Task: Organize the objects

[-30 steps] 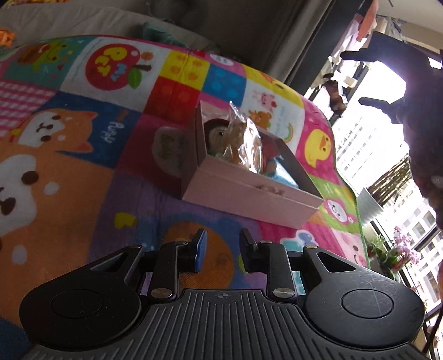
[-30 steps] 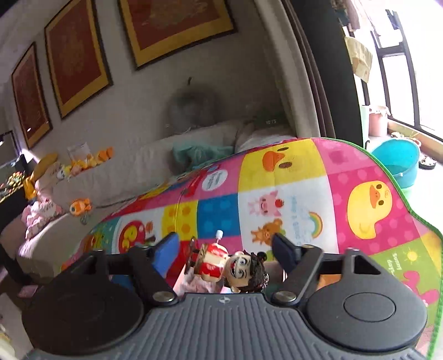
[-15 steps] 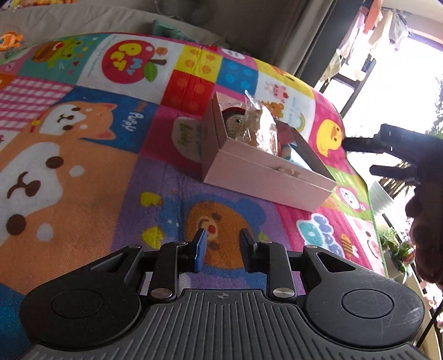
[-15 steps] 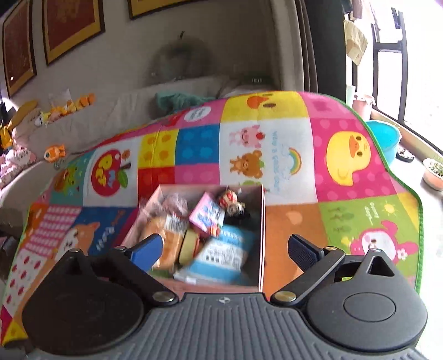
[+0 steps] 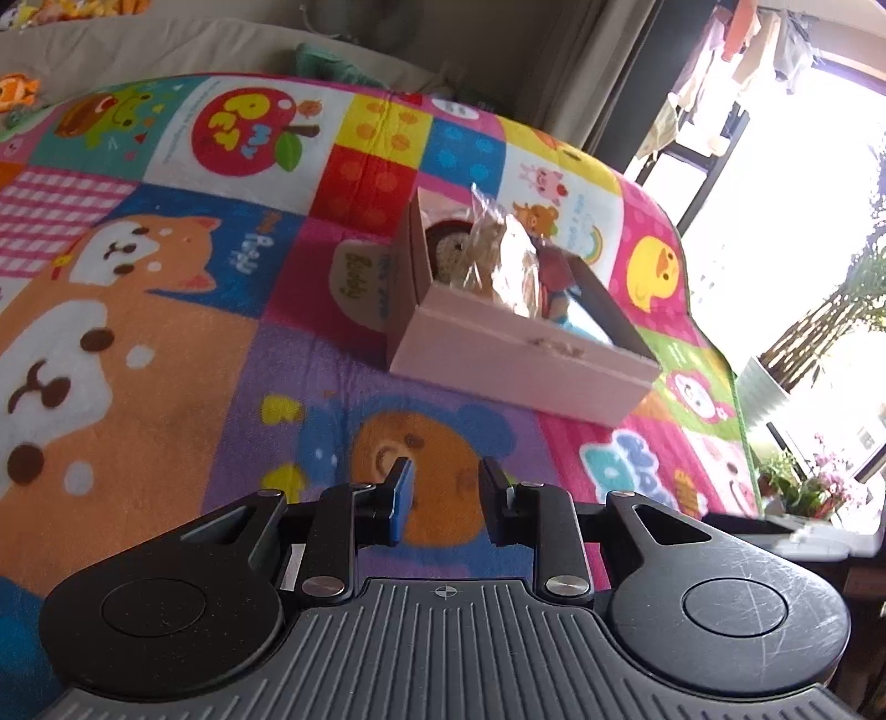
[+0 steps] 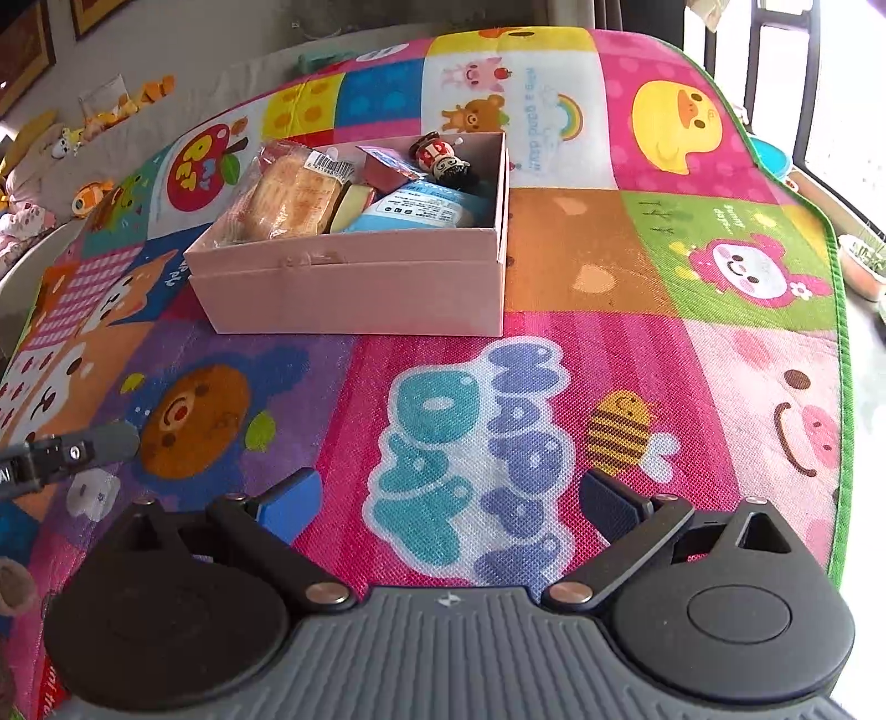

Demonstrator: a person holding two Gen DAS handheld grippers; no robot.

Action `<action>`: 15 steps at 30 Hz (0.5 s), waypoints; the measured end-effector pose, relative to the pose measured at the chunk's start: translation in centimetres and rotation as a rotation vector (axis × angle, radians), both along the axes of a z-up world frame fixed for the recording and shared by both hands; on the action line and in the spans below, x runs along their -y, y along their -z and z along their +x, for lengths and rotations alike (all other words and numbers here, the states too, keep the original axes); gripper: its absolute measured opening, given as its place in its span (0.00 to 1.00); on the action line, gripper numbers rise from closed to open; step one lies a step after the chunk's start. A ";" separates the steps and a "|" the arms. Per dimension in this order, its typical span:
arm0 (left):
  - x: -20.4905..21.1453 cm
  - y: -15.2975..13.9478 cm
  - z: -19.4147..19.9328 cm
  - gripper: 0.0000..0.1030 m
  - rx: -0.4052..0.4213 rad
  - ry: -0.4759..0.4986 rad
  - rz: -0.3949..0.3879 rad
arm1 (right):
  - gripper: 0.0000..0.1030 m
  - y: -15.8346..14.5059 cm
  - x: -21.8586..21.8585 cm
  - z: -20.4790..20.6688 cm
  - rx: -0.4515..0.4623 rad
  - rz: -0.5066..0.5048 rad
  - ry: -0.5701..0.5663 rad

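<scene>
mat (image 6: 554, 343): "HAPPY DAY" | "have a good day!" | "sunny day"

A cartoon-patchwork play mat (image 6: 581, 354) covers the floor; beyond it, a beige sofa (image 5: 166, 44), right, a sunlit window (image 5: 775, 221).

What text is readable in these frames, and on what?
"HAPPY DAY": mat.
"PET": apple on mat.
"Sunny day": green mat square, upside down.
"Have a good day!": rainbow mat square, roughly read.
Barcode label on bread bag and print on blue pack: too small.
</scene>
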State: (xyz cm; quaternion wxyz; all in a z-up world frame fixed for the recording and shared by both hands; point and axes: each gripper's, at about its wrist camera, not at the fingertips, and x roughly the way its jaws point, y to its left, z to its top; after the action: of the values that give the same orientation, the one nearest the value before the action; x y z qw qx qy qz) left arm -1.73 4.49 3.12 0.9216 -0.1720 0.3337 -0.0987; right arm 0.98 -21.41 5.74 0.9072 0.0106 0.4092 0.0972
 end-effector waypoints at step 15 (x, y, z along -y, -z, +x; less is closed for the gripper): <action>-1.8 -2.5 14.1 0.27 -0.117 -0.022 -0.067 | 1.00 -3.1 -2.1 2.2 0.319 -0.220 -0.124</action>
State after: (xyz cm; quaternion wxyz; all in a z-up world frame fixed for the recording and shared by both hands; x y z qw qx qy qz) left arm 12.32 6.33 5.63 0.8951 -0.2120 0.3818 -0.0897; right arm 3.16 -19.29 8.84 0.9485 -0.1293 0.2683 0.1081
